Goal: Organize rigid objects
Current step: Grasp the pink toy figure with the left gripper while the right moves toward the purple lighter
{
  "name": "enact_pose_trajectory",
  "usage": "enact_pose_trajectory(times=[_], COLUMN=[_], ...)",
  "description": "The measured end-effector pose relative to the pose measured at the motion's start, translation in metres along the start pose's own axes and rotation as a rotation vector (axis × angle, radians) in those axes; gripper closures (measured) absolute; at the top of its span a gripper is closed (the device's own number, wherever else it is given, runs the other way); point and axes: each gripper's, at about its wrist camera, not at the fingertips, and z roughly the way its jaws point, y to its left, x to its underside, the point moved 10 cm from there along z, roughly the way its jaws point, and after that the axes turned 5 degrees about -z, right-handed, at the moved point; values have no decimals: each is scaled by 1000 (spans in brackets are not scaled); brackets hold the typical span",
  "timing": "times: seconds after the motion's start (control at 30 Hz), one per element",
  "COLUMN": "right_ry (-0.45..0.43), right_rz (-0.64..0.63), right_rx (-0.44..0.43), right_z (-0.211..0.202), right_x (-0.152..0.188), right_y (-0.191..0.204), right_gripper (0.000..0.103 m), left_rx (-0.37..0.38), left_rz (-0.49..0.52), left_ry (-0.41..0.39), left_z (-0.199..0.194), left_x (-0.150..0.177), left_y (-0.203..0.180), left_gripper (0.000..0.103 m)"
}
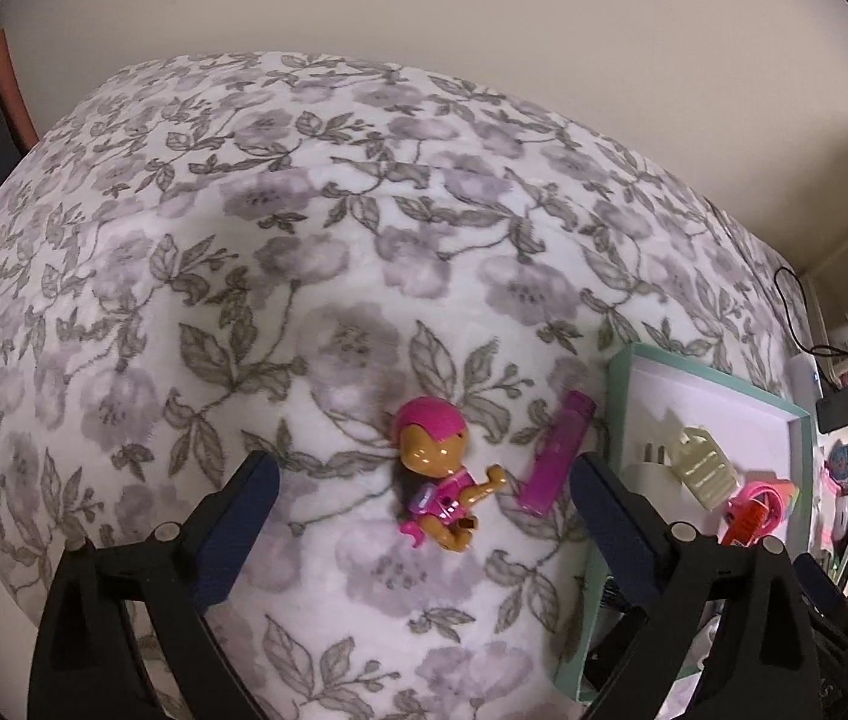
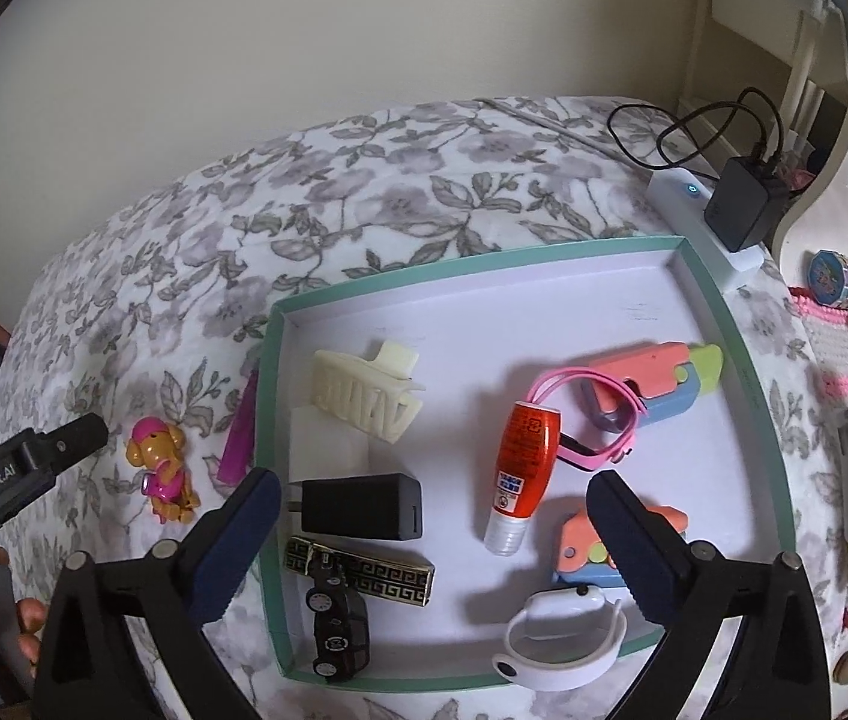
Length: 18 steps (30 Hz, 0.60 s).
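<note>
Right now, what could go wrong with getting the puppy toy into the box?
The puppy toy lies on a soft blanket, so it may tip or slide when the open left gripper closes on it. The purple stick lies close beside it and might get nudged or caught too. The box is already crowded; a drop could knock the toy car perched on its edge.

Floral bedspread (image 1: 315,228) against plain cream wall (image 1: 484,12).
</note>
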Motion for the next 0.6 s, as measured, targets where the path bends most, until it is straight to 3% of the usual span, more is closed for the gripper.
enact_pose_trajectory(times=[0.33,0.6], right_ry=[-25,-13], right_rz=[-23,-39], right_rx=[5,-15], right_z=[-1,3], right_x=[-4,-4], right_y=[7,16], right_gripper=[0,0], left_rx=[-21,-41], left_rz=[-16,17], left_ry=[-37,63], left_z=[1,30], left_x=[-8,5], left_y=[12,11], left_gripper=[5,5])
